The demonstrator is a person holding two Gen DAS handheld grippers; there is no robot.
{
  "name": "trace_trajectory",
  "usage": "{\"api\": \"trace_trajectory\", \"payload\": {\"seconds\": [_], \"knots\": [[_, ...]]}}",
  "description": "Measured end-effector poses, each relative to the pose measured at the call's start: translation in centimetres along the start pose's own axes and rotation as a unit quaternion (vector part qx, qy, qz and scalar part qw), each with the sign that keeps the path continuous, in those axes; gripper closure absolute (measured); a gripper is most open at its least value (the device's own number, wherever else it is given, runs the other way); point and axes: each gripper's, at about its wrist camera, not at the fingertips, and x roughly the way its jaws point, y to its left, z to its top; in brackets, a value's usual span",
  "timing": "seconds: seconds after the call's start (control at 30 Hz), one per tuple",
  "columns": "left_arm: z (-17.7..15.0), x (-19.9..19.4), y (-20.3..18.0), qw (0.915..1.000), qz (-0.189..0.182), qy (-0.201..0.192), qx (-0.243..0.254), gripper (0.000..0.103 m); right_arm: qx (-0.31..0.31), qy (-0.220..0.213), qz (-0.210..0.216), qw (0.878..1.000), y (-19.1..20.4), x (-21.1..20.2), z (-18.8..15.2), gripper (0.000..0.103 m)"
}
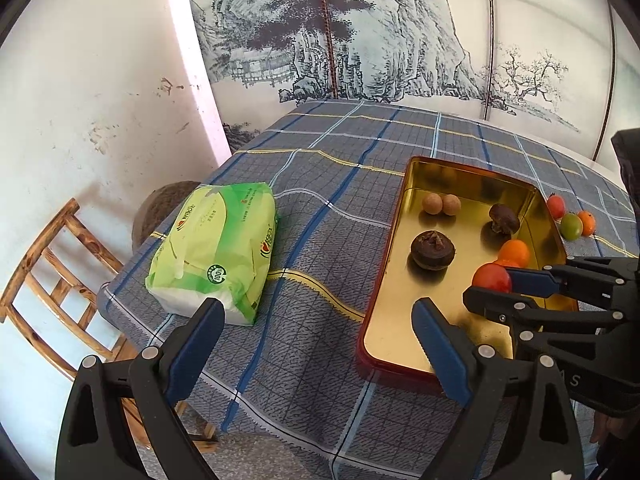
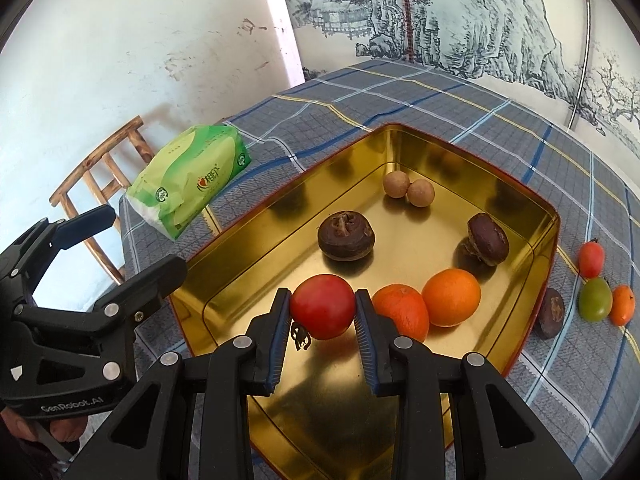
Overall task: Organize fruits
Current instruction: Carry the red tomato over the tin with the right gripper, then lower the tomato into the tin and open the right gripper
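A gold tin tray [image 2: 536,240] [image 1: 404,280] lies on the checked tablecloth. My right gripper [image 2: 322,308] is shut on a red tomato [image 2: 323,306] [image 1: 491,278], held just above the tray's near part. In the tray lie two oranges [image 2: 451,297], two dark brown fruits [image 2: 346,235] and two small tan balls [image 2: 408,189]. Outside the tray's right wall lie a small red fruit [image 2: 591,258], a green fruit [image 2: 595,299], a small orange fruit [image 2: 622,304] and a dark brown fruit [image 2: 551,312]. My left gripper [image 1: 316,340] is open and empty, left of the tray's near corner.
A green tissue pack [image 1: 216,248] [image 2: 188,178] lies on the table's left side. A wooden chair [image 1: 60,280] stands beyond the table's left edge. A wall with a landscape painting [image 1: 360,32] is behind the table.
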Motion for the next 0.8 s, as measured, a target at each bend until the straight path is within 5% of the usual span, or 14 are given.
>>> {"api": "trace_trajectory", "payload": {"seconds": [0.4,0.8], "knots": [[-0.5,0.5,-0.1,0.9999,0.003,0.009,0.009,0.007,0.019,-0.003,0.007,1.0,-0.4,0.3,0.5,0.07],[-0.4,0.5,-0.6,0.9998,0.009,0.01,0.017,0.006,0.061,-0.054,0.02,0.996,-2.6,-3.3,0.5,0.07]]}}
